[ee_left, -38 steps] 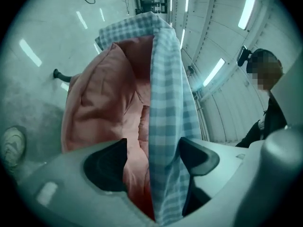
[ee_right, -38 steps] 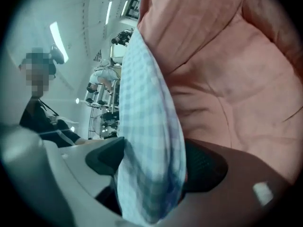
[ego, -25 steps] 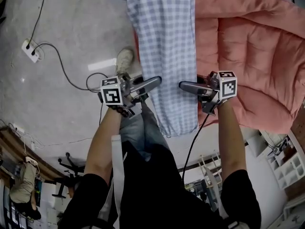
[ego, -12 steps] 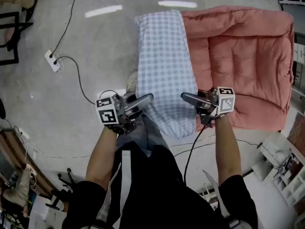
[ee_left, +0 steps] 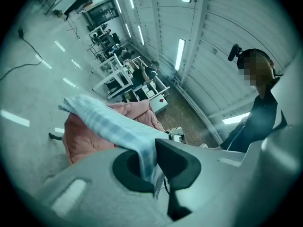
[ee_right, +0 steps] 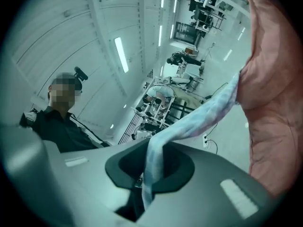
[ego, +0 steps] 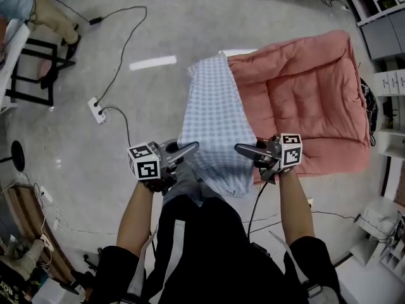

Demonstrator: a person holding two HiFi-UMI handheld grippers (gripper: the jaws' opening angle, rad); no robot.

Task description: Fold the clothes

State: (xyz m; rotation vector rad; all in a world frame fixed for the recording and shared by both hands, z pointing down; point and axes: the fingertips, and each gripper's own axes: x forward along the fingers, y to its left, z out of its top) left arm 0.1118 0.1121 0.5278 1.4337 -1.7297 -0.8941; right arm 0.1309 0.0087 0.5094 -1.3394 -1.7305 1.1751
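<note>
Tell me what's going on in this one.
A person holds a gripper in each hand. The left gripper and right gripper are each shut on a side edge of a blue checked cloth, holding its near end up in front of the person. The far end slopes down to the edge of a pink quilted pad lying on the floor.

Soft checked cloth shirt, puffy quilted pink mat, smooth glossy floor.

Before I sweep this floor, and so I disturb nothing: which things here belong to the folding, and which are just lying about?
Job:
- checked cloth, held by the left gripper and right gripper, both shut on it
- pink quilt, probably the folding mat

Lying about:
- power strip
- black cable
</note>
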